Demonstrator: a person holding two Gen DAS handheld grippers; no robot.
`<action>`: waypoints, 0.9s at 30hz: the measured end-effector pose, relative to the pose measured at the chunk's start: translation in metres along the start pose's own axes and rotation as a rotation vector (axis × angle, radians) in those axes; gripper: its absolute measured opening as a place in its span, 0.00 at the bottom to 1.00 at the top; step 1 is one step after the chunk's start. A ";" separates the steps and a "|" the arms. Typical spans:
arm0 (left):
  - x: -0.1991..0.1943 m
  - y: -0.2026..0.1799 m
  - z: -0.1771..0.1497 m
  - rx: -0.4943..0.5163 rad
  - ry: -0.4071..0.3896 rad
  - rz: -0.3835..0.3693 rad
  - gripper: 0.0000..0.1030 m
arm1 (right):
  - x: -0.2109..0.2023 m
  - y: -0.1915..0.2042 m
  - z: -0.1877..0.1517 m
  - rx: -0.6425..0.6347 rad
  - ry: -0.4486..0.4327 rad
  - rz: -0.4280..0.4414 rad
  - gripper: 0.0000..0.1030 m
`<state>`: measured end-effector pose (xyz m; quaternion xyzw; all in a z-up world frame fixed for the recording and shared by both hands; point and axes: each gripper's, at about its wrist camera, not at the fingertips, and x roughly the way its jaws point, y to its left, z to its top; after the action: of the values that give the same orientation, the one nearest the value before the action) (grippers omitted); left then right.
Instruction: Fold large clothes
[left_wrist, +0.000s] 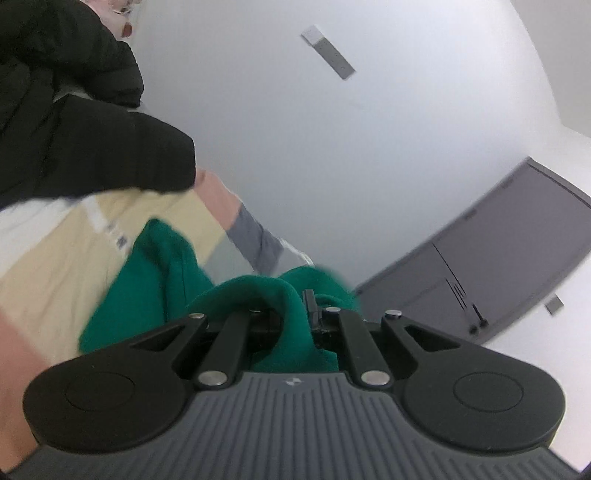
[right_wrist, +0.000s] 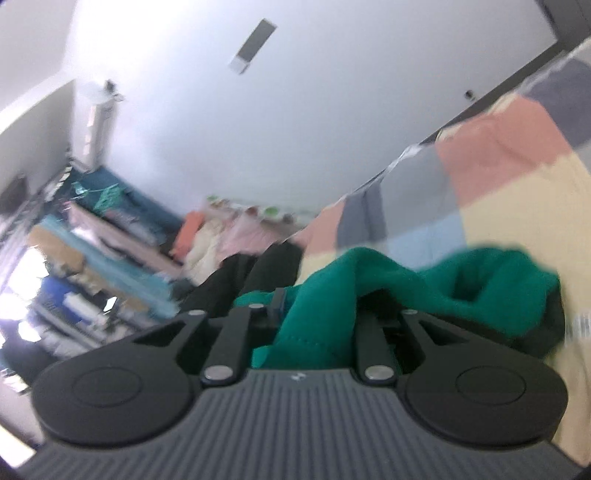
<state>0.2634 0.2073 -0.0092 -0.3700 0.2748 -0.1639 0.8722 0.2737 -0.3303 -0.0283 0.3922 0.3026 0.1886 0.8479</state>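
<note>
**A:** ok so what's the surface here? Looks like a bed to me.

**B:** yeah, a bed with a patchwork cover (right_wrist: 517, 206) in pale yellow, salmon pink, grey and light blue blocks. It fills the right side of the right wrist view and the lower left of the left wrist view. Pretty blurry in both.

**A:** and the room?

**B:** plain white wall (left_wrist: 332, 147) across the middle of both frames, with a grey rectangular plate (left_wrist: 328, 51) high up on it. Grey door (left_wrist: 517, 251) on the right of the left wrist view. Far left of the right wrist view there's a cluttered pile of colourful clothes and fabric (right_wrist: 110, 251), too smeared to pick apart. A black puffy sleeve (left_wrist: 74, 140) takes the upper left of the left view.

**A:** where's the garment?

**B:** the green fleecy garment (left_wrist: 155, 295) is bunched up at the bottom centre of both frames, over the bed cover. The left claw (left_wrist: 291, 317) is clamped tight on a fold of it. The right claw (right_wrist: 317, 317) has green cloth draped between its fingers too, jaws narrow and pinching it.
</note>
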 end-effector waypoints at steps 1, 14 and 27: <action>0.012 0.002 0.007 -0.008 -0.004 0.006 0.09 | 0.013 0.000 0.006 -0.013 0.003 -0.032 0.22; 0.151 0.083 0.015 -0.070 -0.104 0.034 0.13 | 0.142 -0.059 0.048 -0.075 0.076 -0.222 0.24; 0.219 0.138 0.011 -0.120 -0.018 0.056 0.27 | 0.206 -0.150 0.023 0.123 0.082 -0.145 0.25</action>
<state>0.4553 0.1992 -0.1826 -0.4152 0.2865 -0.1194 0.8552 0.4547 -0.3212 -0.2088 0.4126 0.3756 0.1236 0.8206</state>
